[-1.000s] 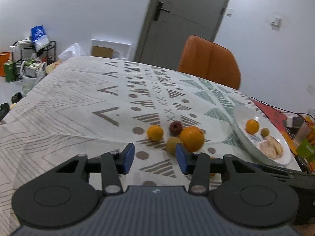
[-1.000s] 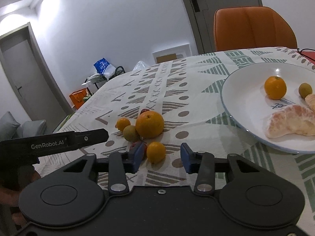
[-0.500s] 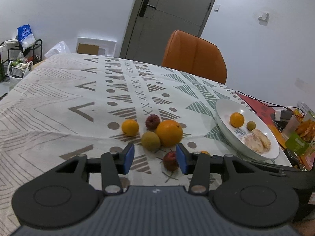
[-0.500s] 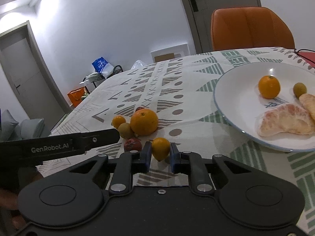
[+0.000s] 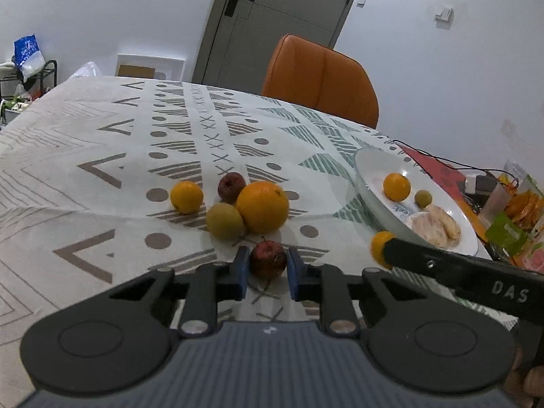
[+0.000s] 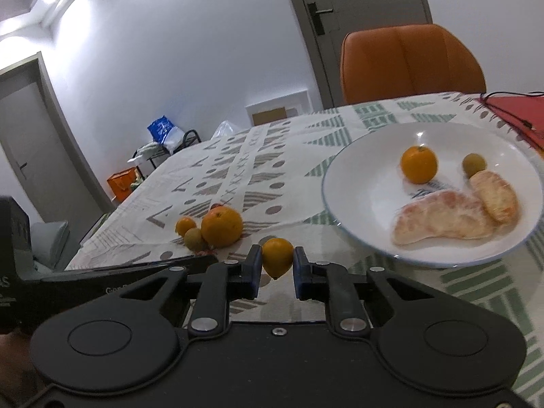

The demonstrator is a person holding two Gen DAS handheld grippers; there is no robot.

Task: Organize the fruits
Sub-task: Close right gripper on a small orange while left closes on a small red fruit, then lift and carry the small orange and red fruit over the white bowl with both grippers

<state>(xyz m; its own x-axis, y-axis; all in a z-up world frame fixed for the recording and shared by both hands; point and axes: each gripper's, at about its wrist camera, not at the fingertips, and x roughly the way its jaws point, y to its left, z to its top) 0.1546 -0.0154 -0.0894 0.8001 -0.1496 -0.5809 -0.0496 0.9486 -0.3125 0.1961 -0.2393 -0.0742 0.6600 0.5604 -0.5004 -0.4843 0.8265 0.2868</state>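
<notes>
Dark red, the small apple (image 5: 268,259) sits between the left gripper (image 5: 265,269) pads, seen only from the left wrist. Right gripper (image 6: 277,265) is clamped on a small yellow-orange fruit (image 6: 277,257) near the white plate (image 6: 353,183), which holds a tangerine (image 6: 419,164), a green fruit (image 6: 473,164) and peeled segments (image 6: 442,219).

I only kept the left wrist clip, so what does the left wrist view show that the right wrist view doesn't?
Only the left wrist view shows the left claw closed around a dark red fruit, plus clutter past the plate. Only the right wrist view shows the right claw gripping a small yellow fruit, and a second door. Both show the big orange, the plate with pomelo wedges, and the orange chair.
</notes>
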